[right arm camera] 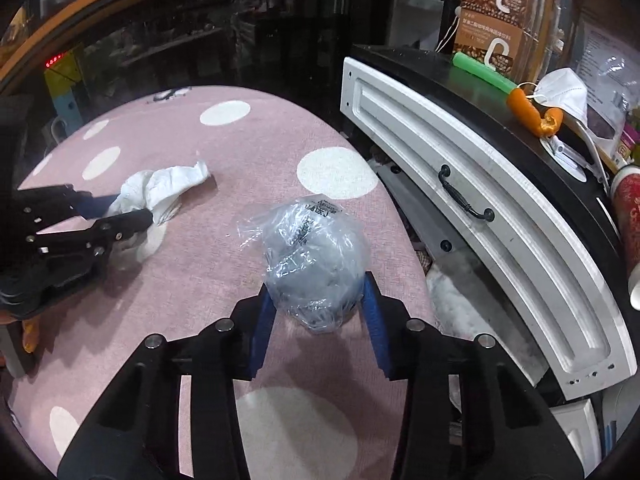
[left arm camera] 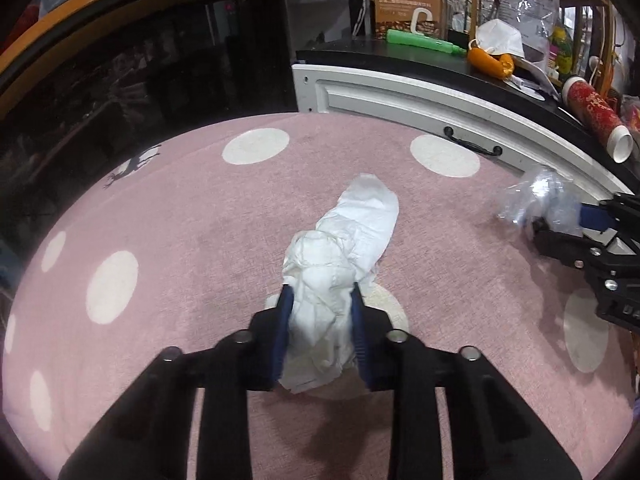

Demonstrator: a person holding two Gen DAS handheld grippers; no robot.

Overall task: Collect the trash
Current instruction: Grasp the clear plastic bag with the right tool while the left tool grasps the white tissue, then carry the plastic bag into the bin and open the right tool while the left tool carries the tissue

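A crumpled white tissue (left arm camera: pixel 340 256) lies on the pink dotted cloth (left arm camera: pixel 180 220). My left gripper (left arm camera: pixel 322 292) is shut on its near end, blue pads pressing both sides. It also shows in the right wrist view, where the left gripper (right arm camera: pixel 128 208) grips the tissue (right arm camera: pixel 160 188). A crumpled clear plastic bag (right arm camera: pixel 312 264) sits between the blue pads of my right gripper (right arm camera: pixel 318 284), which is shut on it. In the left wrist view the bag (left arm camera: pixel 536 196) and right gripper (left arm camera: pixel 560 220) are at the far right.
A white drawer front with a black handle (right arm camera: pixel 464 196) under a black counter (right arm camera: pixel 420 64) runs along the right. On the counter lie a green tube (right arm camera: pixel 480 72), orange peel (right arm camera: pixel 532 112), a white mask (right arm camera: pixel 564 92) and brown boxes (right arm camera: pixel 496 20). A dark cabinet stands behind.
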